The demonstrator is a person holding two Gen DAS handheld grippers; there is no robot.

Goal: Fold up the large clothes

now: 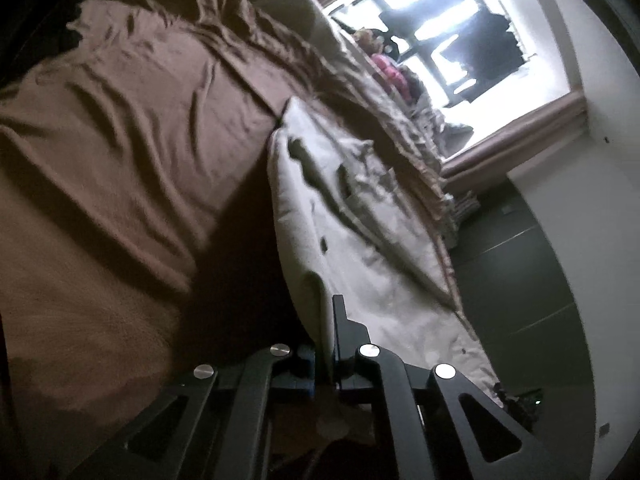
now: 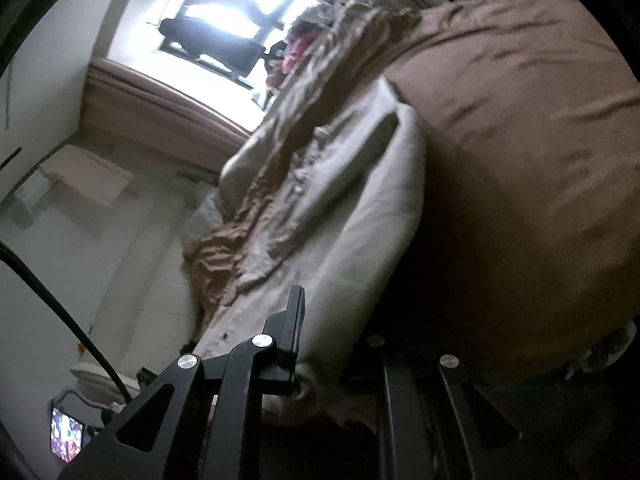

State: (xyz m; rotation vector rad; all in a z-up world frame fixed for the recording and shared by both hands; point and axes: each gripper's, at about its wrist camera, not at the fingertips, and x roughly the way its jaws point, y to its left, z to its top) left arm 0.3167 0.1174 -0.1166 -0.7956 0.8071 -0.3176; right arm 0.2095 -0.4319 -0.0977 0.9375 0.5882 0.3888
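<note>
Cream cloth, a large pale garment (image 1: 360, 216), lay stretched across the brown bedspread (image 1: 120, 120) when you had both grippers on it. Your left gripper (image 1: 326, 344) had its fingers (image 1: 340, 320) closed tight on one edge of the garment, and the fabric ran up and away from the pinch in a long ridge, creased and rumpled towards the far side of the bed. In the right wrist view, your right gripper (image 2: 316, 344) was likewise clamped on the garment (image 2: 360, 208); one black finger (image 2: 294, 320) stood clear against the pale cloth, while the other sat in deep shadow and could barely be made out. A bunched fold of fabric showed just below that finger, caught in the grip. From there the garment rose in a broad band, one side rolled over on itself, with the brown bedspread (image 2: 520, 100) beside it. Crumpled patterned bedding (image 1: 420, 140) lay along the far edge of the bed, and a pink item (image 1: 386, 70) sat near the bright window (image 1: 440, 32), too blurred for you to identify. A dark cable (image 2: 60, 308) crossed the left of the right wrist view, and a small lit screen (image 2: 66, 438) glowed in the lower corner.
</note>
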